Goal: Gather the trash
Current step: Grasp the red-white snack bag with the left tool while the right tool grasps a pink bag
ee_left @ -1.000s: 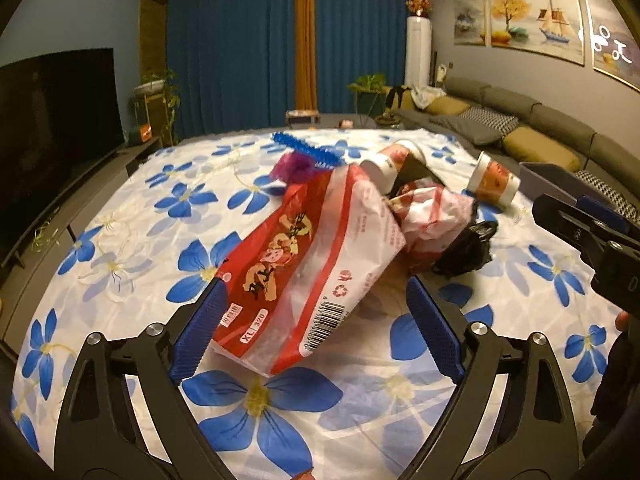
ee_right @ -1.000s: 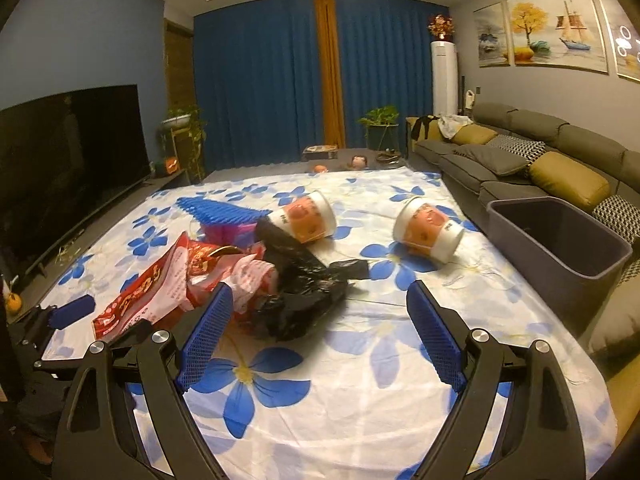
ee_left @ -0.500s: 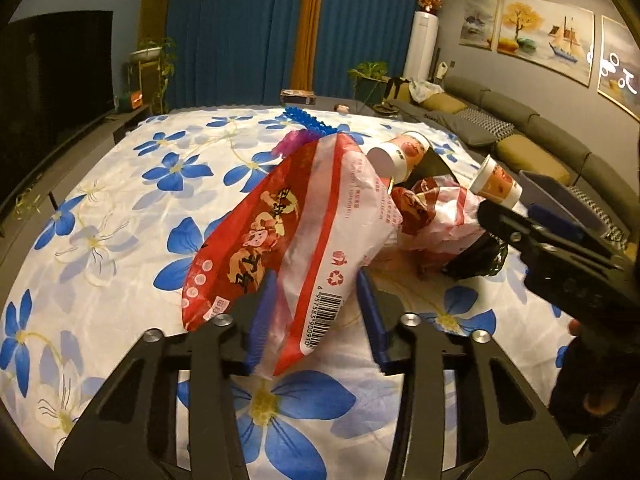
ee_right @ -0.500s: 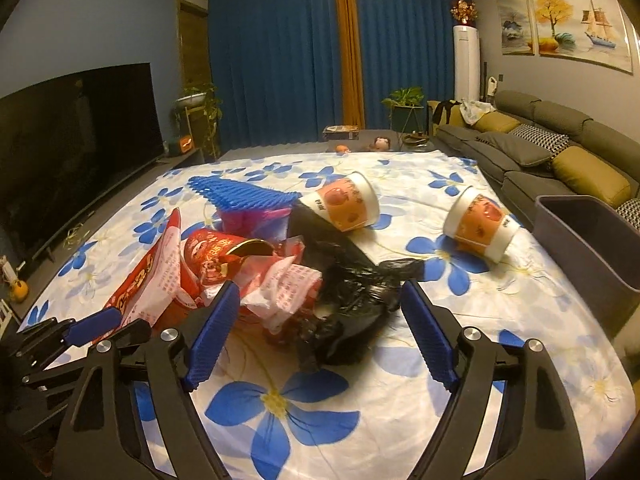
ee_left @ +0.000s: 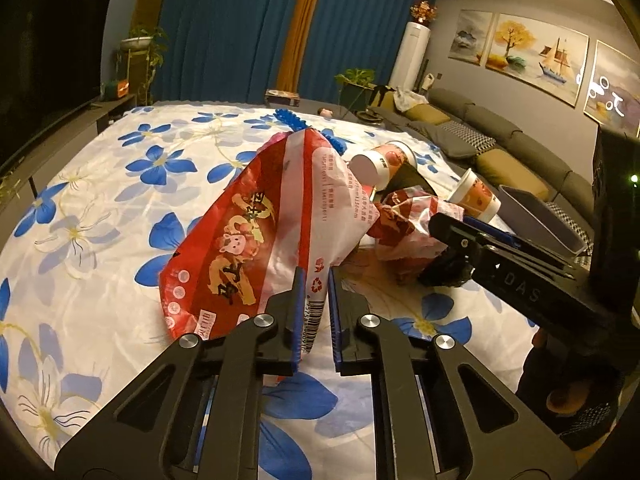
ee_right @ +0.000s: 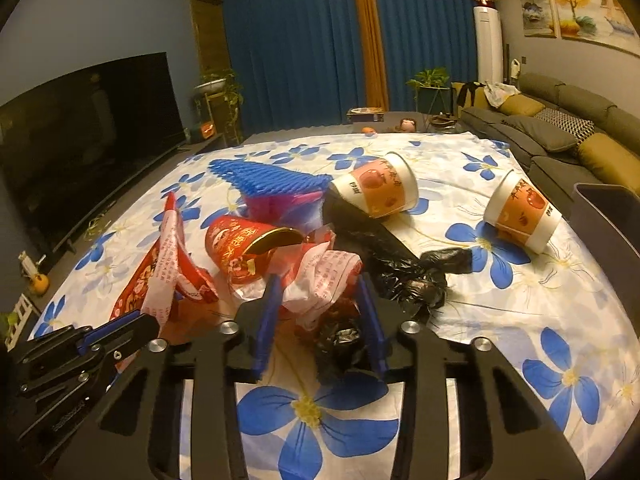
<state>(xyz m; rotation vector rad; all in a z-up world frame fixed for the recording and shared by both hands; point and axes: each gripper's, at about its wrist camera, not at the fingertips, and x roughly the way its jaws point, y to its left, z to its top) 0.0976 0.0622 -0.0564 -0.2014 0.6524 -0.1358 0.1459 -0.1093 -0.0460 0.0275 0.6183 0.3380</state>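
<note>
Left wrist view: the left hand-held gripper (ee_left: pixel 315 312) has just been closing and is clamped on the near edge of the red-and-white bag (ee_left: pixel 276 236), which lies on the flowered tabletop (ee_left: pixel 92 200). Right wrist view: the right hand-held gripper (ee_right: pixel 320 320) has just been closing too, its jaws now pressed around a crumpled wrapper (ee_right: pixel 324 276) and part of the black bag (ee_right: pixel 384 256). Beyond them lie a red cup (ee_right: pixel 240 248) and two paper cups (ee_right: pixel 376 188) on their sides, the grey bin (ee_right: pixel 608 224) at far right
</note>
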